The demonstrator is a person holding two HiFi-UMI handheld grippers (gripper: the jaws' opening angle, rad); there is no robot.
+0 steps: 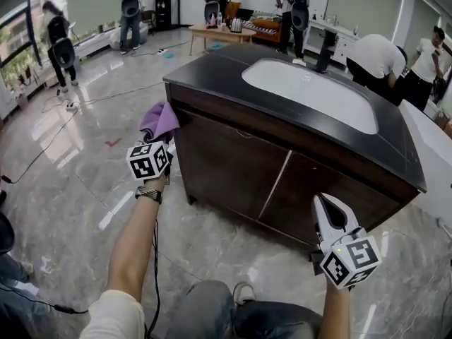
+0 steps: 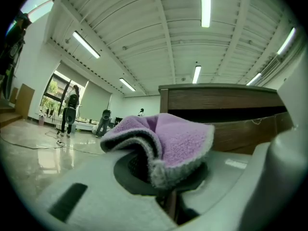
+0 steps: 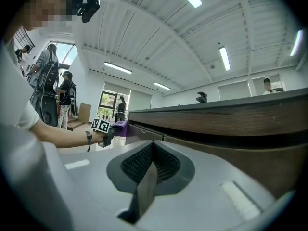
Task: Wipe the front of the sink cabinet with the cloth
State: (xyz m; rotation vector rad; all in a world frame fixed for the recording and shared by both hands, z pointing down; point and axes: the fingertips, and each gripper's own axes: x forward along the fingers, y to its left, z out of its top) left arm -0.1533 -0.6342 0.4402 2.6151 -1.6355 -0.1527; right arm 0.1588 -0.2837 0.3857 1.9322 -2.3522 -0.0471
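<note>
Cloth [image 1: 159, 121], purple with a grey edge, is bunched and pinched in the clenched left gripper [image 1: 158, 137]. It sits at the upper left front corner of the sink cabinet [image 1: 233, 162], just under the counter edge; whether it touches the wood cannot be told.

**Surface and room.** The cabinet is dark brown wood under a black counter [image 1: 205, 73]. It stands on a glossy, pale marble-patterned floor [image 1: 70, 161] crossed by thin cables [image 1: 106, 94]. Several people [image 1: 130, 21] stand or bend over at the far side of a large room, near a low table [image 1: 220, 32] carrying small items. Windows [image 1: 15, 44] line the left wall.

**Containers.** A white oval basin [image 1: 311, 92] is set into the counter. Below it, two cabinet doors [image 1: 229, 167] are shut, so the interior is hidden.

**Right side.** The right gripper [image 1: 329, 214] hangs low by the cabinet's right front corner, apart from the wood. Its jaws are pressed together with nothing between them.

**View differences.**
- The head view alone shows the basin, the counter top and both grippers at once.
- The left gripper view shows the fold of cloth lying over the closed jaws, the cabinet front just behind it, and a ribbed ceiling [image 2: 144, 37] with light strips [image 2: 205, 4].
- The right gripper view looks along the cabinet front from the side. It shows the person's bare forearm [image 3: 62, 136] reaching to the far corner, where the cloth meets the cabinet edge.
</note>
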